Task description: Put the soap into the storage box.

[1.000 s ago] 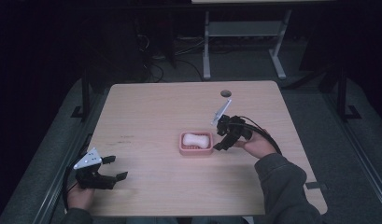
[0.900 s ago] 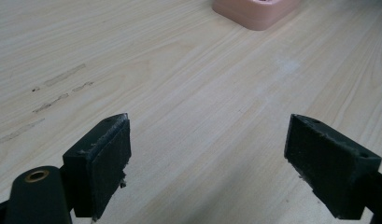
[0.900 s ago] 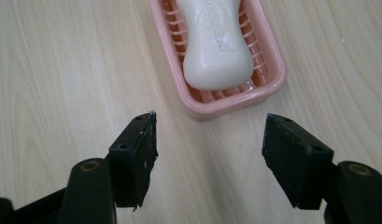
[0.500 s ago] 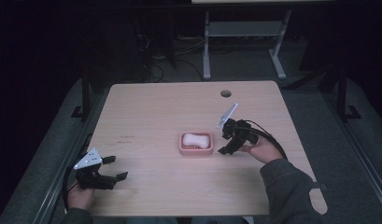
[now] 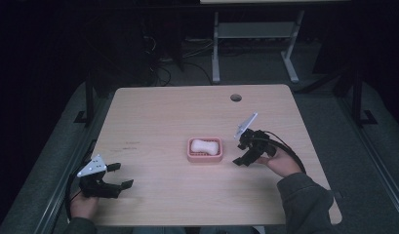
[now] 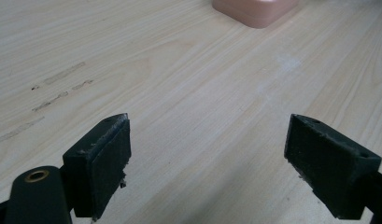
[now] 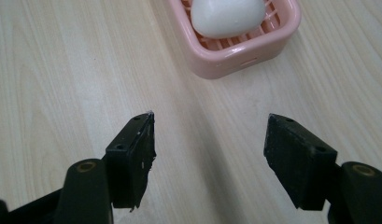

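Soap (image 5: 205, 145), white and rounded, in a pink slotted dish (image 5: 193, 155) near the middle of the high view, on the pale wood counter (image 5: 163, 117). Same soap (image 7: 227, 16) at the top centre of the right gripper view, lying on the ribs of the dish (image 7: 254, 46), whose near corner points down the frame.

Right tool (image 5: 243, 153) just right of the dish in the high view, close beside it but not touching, held in a hand (image 5: 281, 163) with a dark sleeve coming up from the lower right. Jaws wide apart, having just been opening, with nothing between them but bare wood. In the right gripper view, right tool (image 7: 209, 135) in the lower half of the frame, black pads standing well short of the dish rim.

Left tool (image 5: 118, 176) at the lower left of the high view, near the counter's front edge, well apart from the dish, gripped by a hand (image 5: 82, 204) at the bottom edge. Jaws spread wide, empty. In the left gripper view, left tool (image 6: 207, 140) low in the frame over bare wood, with faint scuff marks (image 6: 53, 91) at the left and one corner of the dish (image 6: 256, 10) at the top edge.

Round cable hole (image 5: 235, 97) in the counter toward the upper right of the high view. Dark floor and a grey metal frame (image 5: 253, 44) beyond the far edge.
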